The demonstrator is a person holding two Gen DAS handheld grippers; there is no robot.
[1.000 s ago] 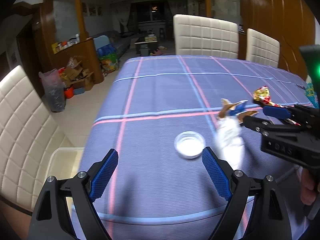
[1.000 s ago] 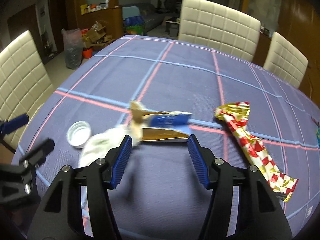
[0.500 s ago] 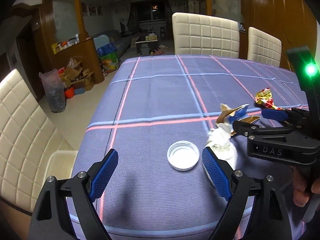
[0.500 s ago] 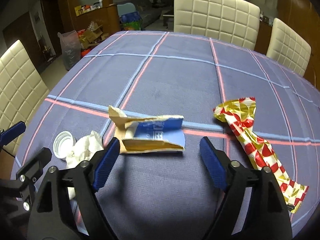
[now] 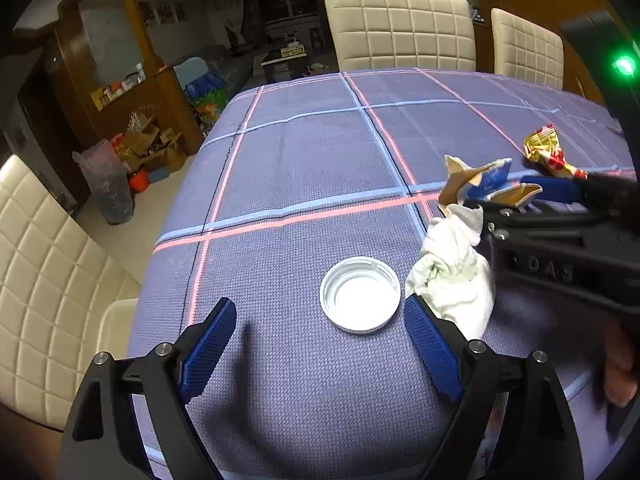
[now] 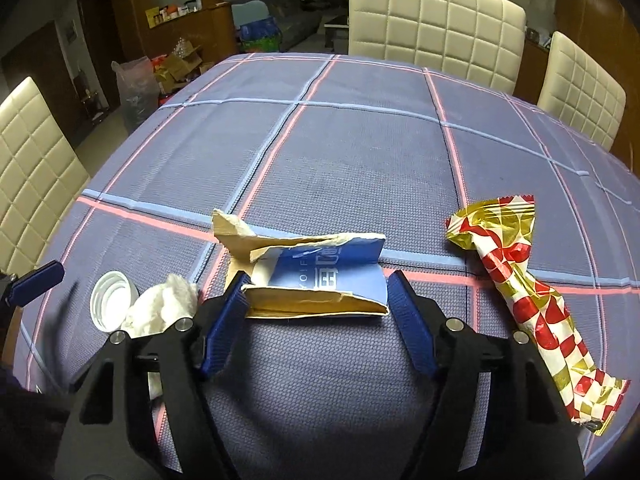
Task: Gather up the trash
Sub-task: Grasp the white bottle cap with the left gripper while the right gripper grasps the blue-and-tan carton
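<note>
A white round lid [image 5: 360,294] lies open side up on the checked blue tablecloth [image 5: 304,152]. My left gripper [image 5: 320,340] stands open just short of it, the lid nearer its right finger. A crumpled white tissue [image 5: 452,276] rests against that finger's outer side. A torn blue and brown paper packet [image 6: 320,280] lies flat between the fingers of my right gripper [image 6: 316,316]. Those jaws are closing, with the pads at the packet's two ends and the packet not squeezed. A red and gold wrapper [image 6: 532,300] lies to the right.
Cream padded chairs stand at the far side [image 6: 436,20] and the left side [image 5: 40,280] of the table. The table's near edge runs just under both grippers. A hand [image 5: 620,368] holds the right gripper. Boxes and a bag [image 5: 108,188] sit on the floor at the left.
The tissue, blurred in motion a second ago, now lies still beside the lid. Both grippers have sunk closer to the table. The right jaws widened, then narrowed around the packet.
</note>
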